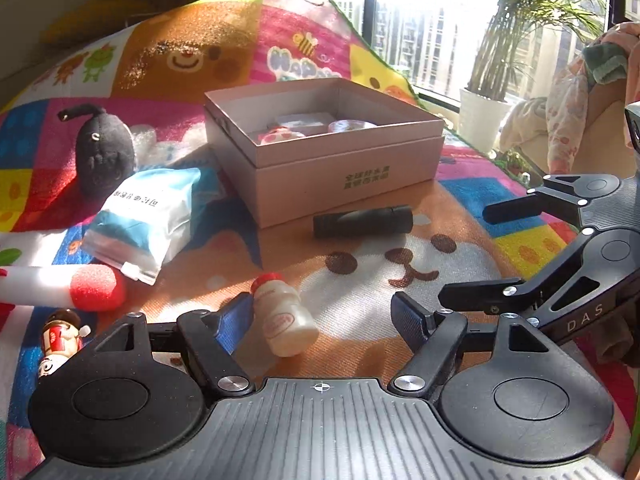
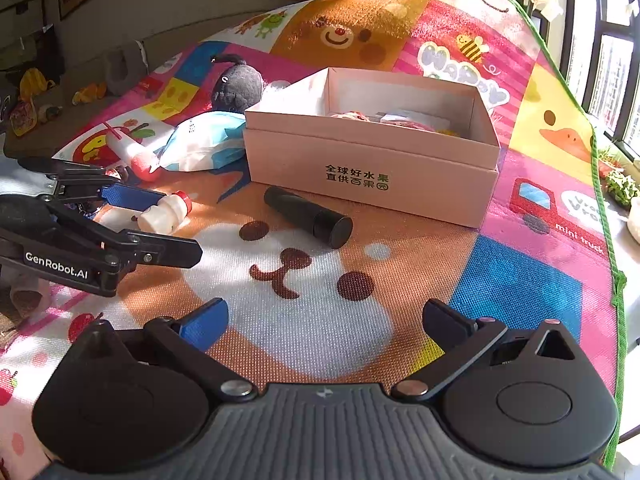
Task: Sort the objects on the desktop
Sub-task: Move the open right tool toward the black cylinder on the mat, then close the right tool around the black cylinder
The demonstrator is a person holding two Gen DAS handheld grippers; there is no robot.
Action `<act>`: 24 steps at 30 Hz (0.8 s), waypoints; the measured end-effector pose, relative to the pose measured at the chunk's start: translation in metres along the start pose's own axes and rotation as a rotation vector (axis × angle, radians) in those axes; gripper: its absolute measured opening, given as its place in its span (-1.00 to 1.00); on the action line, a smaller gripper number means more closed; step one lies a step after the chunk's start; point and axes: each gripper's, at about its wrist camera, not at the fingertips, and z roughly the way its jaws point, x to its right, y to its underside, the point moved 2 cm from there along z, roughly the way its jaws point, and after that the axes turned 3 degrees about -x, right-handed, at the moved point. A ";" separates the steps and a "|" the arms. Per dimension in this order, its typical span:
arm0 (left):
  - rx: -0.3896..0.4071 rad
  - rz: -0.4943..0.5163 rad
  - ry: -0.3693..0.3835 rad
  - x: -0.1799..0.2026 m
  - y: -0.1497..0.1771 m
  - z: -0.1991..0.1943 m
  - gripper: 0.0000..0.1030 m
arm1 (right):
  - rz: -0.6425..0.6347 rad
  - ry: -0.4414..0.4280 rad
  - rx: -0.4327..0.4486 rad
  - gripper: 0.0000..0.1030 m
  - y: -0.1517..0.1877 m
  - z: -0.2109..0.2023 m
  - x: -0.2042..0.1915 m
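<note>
Left tongs are standing open w/ a small white bottle lying on its side between the jaws, red cap pointing away; blue pad just beside it, contact unclear. Right tongs are gaping wide & empty over the colourful mat covering the tabletop. Black cylinder is lying in front of the pink box, which is holding a few small items. Blue-white pouch, black plush toy & red-tipped white tube are lying left of the box.

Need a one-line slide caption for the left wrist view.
Left tool open around a small yogurt bottle lying on the play mat, pink box behind.
</note>
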 end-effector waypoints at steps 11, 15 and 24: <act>0.008 -0.040 -0.059 -0.004 0.014 -0.007 0.88 | -0.028 0.126 -0.025 0.63 -0.038 0.031 0.008; 0.008 -0.115 -0.081 -0.021 0.019 -0.010 0.89 | -0.045 0.304 -0.005 0.62 -0.042 0.037 0.017; 0.041 -0.135 -0.093 -0.024 0.023 -0.015 0.94 | 0.087 0.145 0.015 0.70 -0.050 0.024 0.006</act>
